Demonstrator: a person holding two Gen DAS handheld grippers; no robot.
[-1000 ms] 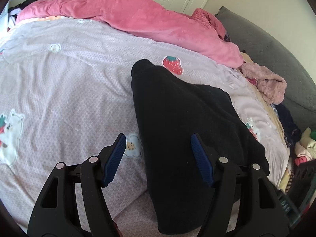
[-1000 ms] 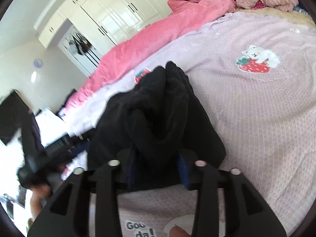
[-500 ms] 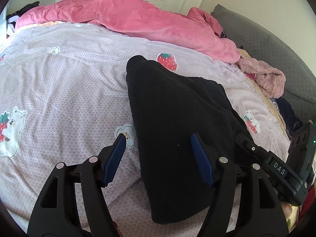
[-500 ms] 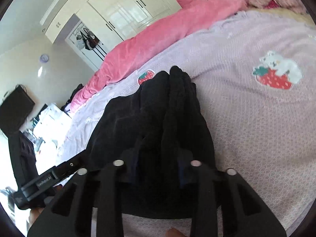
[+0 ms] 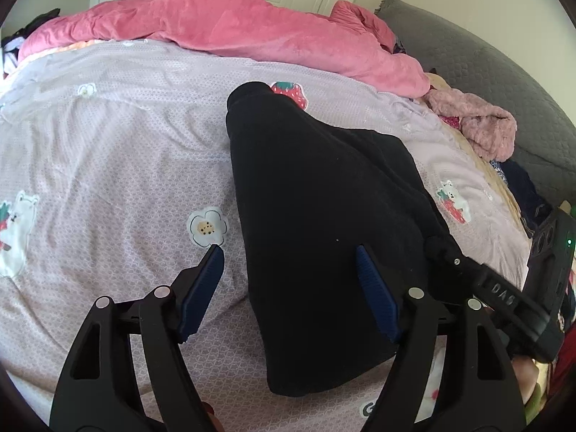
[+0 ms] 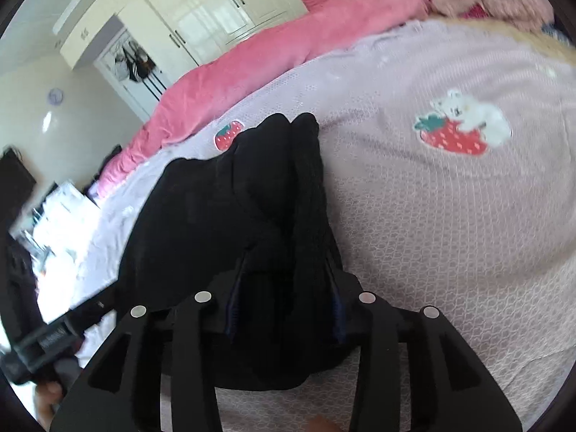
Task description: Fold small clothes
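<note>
A black garment (image 5: pixel 316 208) lies on the lilac bedspread (image 5: pixel 108 165). My left gripper (image 5: pixel 289 262) is open and empty just above the garment's near left edge. My right gripper (image 6: pixel 284 280) is shut on a bunched fold of the black garment (image 6: pixel 244 201), with cloth filling the gap between its fingers. In the left wrist view the right gripper (image 5: pixel 446 252) reaches in from the right and holds the garment's right edge.
A pink duvet (image 5: pixel 234 32) lies across the far side of the bed. A fuzzy pink garment (image 5: pixel 478 126) and dark clothes (image 5: pixel 522 187) lie by the grey headboard (image 5: pixel 496 72) at the right. White wardrobes (image 6: pixel 223 18) stand behind the bed.
The right gripper has pulled the garment's edge leftward toward my left gripper and now shows in the left wrist view. The left gripper has stayed open over the near edge.
</note>
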